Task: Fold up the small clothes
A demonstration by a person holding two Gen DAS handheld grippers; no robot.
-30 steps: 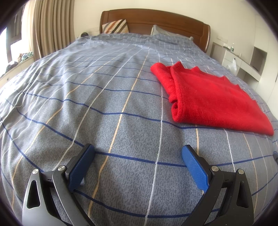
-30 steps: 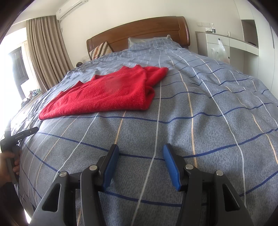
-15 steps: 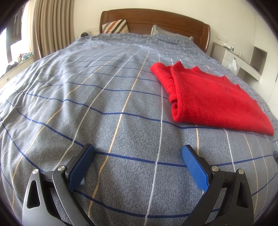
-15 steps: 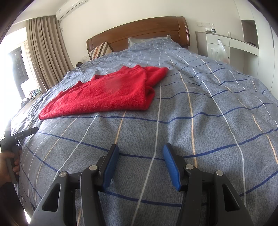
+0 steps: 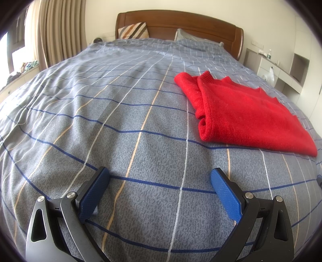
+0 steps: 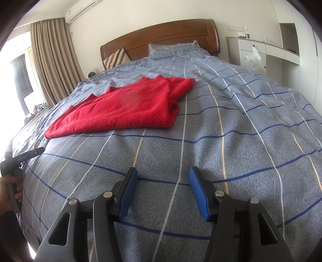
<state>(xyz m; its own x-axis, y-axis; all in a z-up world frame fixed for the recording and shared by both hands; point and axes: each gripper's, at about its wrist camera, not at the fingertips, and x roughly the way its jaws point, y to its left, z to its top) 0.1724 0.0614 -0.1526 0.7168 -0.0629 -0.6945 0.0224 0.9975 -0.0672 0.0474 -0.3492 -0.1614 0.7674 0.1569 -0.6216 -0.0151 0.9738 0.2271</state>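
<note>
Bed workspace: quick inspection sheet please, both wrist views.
Surface: bed with grey checked cover, lightly wrinkled.
Job's things: red sweater, partly folded, lying flat on the cover, untouched.
Clutter: striped pillow and grey pillow at the wooden headboard.
Grippers: left gripper open wide, empty, over bare cover; right gripper open, empty.
Cables: nothing seen.
Surroundings: beige curtains, air conditioner, white cabinet with a plastic bag hanging.
</note>
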